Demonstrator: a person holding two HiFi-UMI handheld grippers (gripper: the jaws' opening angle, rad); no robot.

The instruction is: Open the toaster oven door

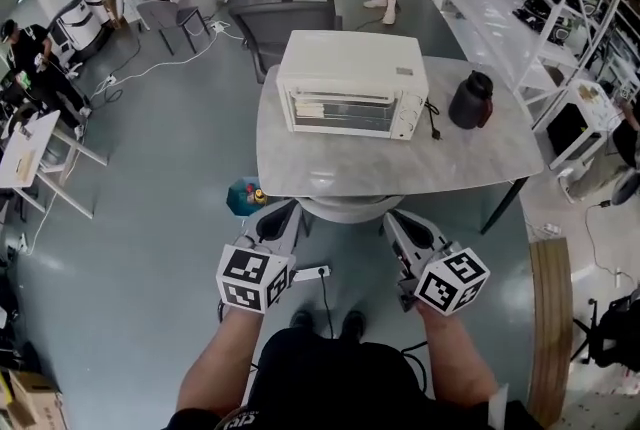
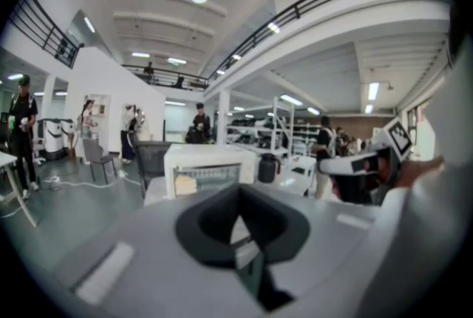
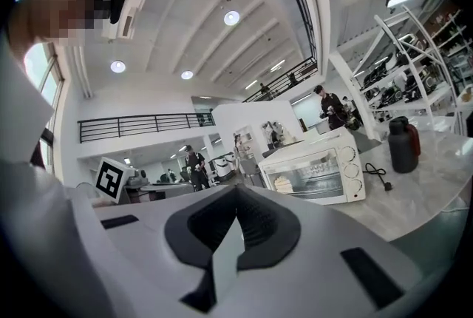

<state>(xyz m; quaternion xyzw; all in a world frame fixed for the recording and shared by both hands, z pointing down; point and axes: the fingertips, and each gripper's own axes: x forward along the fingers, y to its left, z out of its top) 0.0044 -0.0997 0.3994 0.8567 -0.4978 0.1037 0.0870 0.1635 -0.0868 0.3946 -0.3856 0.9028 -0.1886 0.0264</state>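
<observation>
On a pale, rounded counter [image 1: 300, 168] in a large workshop stands a white toaster oven [image 1: 352, 58], well ahead of the person wearing the camera. Its glass door [image 1: 340, 114] faces the person and is shut flat against the front. The door is wider than it is tall, so its long axis runs left to right across the view. A column of knobs [image 1: 408, 116] fills the strip to its right. A dark jug [image 1: 471, 100] stands on the counter to the right of the oven, with a black cord [image 1: 432, 123] lying between them.

Low in the head view, the person holds the left gripper [image 1: 282, 218] and the right gripper [image 1: 398, 223] side by side near the counter's front edge, both pointing forward toward the oven. Each gripper's jaws are closed together with nothing between them. Both are well apart from the oven, with bare counter lying between.

The door sits roughly midway between the two grippers, so neither looks clearly nearer. The left gripper view has the door almost directly beyond its jaws, while the right gripper view has it off to the right. The handle is too small to make out with certainty. It is probably a bar along the door's top edge, so the door would likely swing down toward the person. Opening has not yet begun.
</observation>
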